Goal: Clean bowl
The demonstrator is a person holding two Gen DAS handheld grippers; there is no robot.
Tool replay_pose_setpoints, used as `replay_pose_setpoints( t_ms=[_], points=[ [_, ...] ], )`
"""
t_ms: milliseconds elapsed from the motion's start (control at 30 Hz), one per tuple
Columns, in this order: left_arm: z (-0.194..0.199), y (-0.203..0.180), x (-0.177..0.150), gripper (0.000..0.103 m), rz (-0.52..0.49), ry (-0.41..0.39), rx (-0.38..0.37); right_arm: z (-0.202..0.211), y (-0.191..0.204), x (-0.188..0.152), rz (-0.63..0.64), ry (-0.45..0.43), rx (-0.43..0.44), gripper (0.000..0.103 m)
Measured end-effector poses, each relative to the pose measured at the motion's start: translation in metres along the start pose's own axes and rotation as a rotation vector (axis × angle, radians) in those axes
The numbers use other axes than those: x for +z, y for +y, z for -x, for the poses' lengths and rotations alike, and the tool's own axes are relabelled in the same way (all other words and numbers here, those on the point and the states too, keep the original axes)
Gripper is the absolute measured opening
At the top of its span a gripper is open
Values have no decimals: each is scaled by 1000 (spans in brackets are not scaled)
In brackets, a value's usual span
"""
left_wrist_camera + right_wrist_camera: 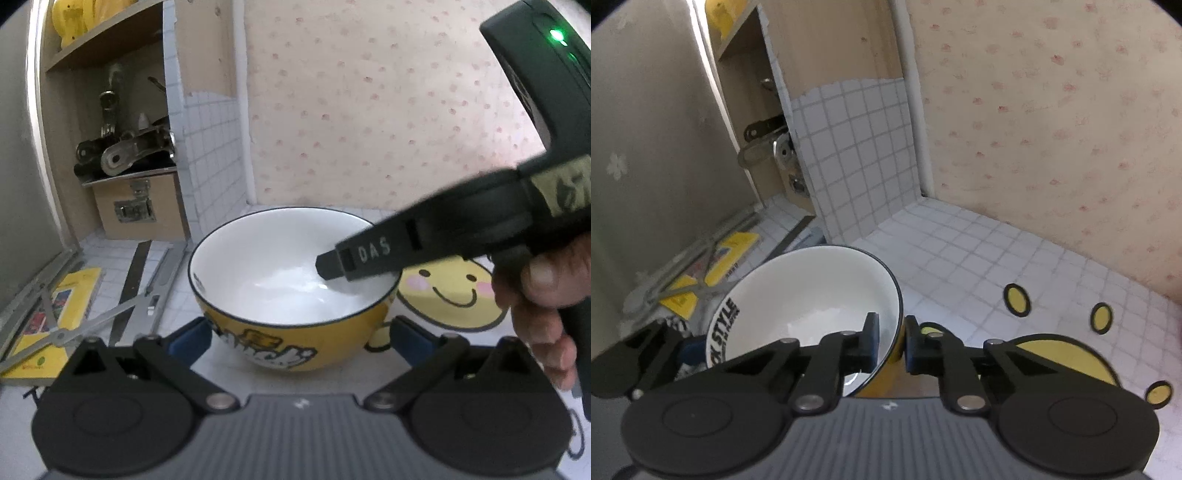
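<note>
While the yellow bowl (291, 291) stands on the tiled bench (979, 251) at the lower middle of the left wrist view, the left tool (299, 338) is spread wide, with one blue pad on each side of the bowl's outer wall; whether the pads touch the wall I cannot tell. The right tool (890, 345) comes in from the right edge of that view and sits over the rim: in the right wrist view, at the lower middle, one finger is inside the white inner wall and the other outside, nearly closed on the rim but perhaps not yet pinching. No cloth or sponge is visible. To do this step well, I think the right tool should close firmly on the rim before the bowl is lifted or tilted, and the left tool should steady the wall, because a glazed bowl slips easily.
</note>
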State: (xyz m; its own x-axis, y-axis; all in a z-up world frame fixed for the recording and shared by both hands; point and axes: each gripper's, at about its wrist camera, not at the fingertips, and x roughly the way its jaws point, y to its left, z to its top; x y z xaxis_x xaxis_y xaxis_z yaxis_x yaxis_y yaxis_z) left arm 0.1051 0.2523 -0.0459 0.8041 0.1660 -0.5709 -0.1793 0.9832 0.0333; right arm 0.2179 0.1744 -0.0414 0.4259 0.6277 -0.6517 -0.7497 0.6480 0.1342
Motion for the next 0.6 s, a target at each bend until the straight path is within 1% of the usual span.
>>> replay_pose_setpoints(
  t_ms=[100, 167, 300, 400, 533, 600],
  points=[
    [3, 0, 2, 102, 20, 1, -22, 2, -3, -2, -10, 5, -5, 12],
    [4, -4, 3, 102, 22, 19, -40, 7, -4, -5, -9, 6, -25, 12],
    [4, -15, 1, 102, -3, 24, -35, 15, -8, -11, -18, 7, -39, 13],
    [7, -23, 0, 102, 3, 30, -54, 23, -9, -16, -17, 7, -64, 13],
    [12, -44, -2, 102, -22, 37, -110, 41, -17, -31, -11, 12, -112, 13],
    [15, -59, -3, 102, -42, 41, -141, 54, -26, -40, -32, 10, -134, 13]
  ],
)
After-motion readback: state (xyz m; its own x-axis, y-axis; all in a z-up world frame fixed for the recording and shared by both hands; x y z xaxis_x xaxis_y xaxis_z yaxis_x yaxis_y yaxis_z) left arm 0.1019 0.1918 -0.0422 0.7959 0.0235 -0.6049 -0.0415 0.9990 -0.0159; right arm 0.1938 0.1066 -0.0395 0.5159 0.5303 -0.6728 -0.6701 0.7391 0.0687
